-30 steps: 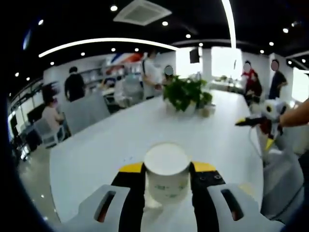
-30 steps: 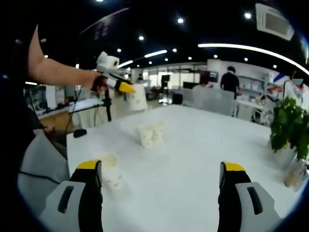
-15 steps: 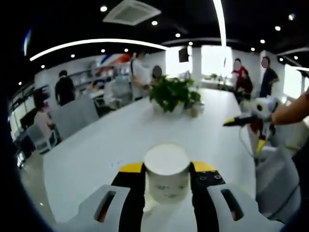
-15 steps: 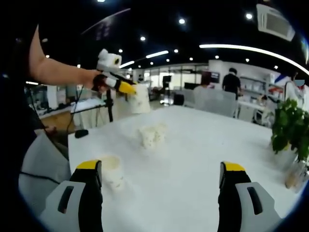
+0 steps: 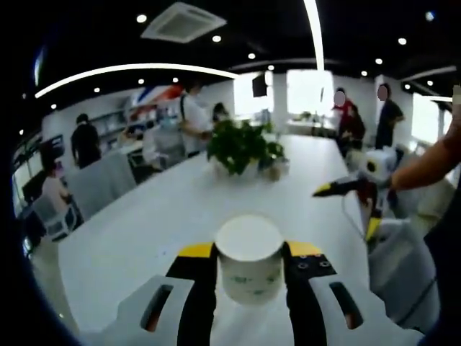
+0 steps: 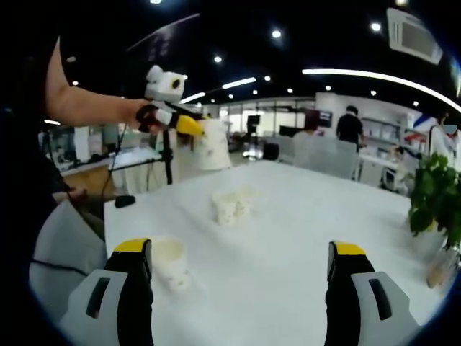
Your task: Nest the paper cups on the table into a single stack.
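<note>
Three paper cups on the white surface (image 6: 288, 216), plus one held up in the air. Left tongs (image 5: 249, 252) pinching a paper cup (image 5: 249, 261) between yellow-tipped jaws, closed end toward the camera, long axis running forward along the jaws; same held cup seen in the right gripper view as a pale shape at the raised tongs' tips, well above the surface, long axis roughly upright. Right tongs (image 6: 238, 252) spread wide, nothing between the jaws, hovering over the near edge of the surface. Lone cup (image 6: 170, 261) upright on the surface, mouth up, just beside the left jaw of the right tongs. Farther back, pair of cups (image 6: 230, 207) standing upright and touching each other, near the middle of the surface, well apart from the lone cup. Potted plant (image 5: 241, 148) at the far part of the surface. People standing and sitting in the office background, blurred.
</note>
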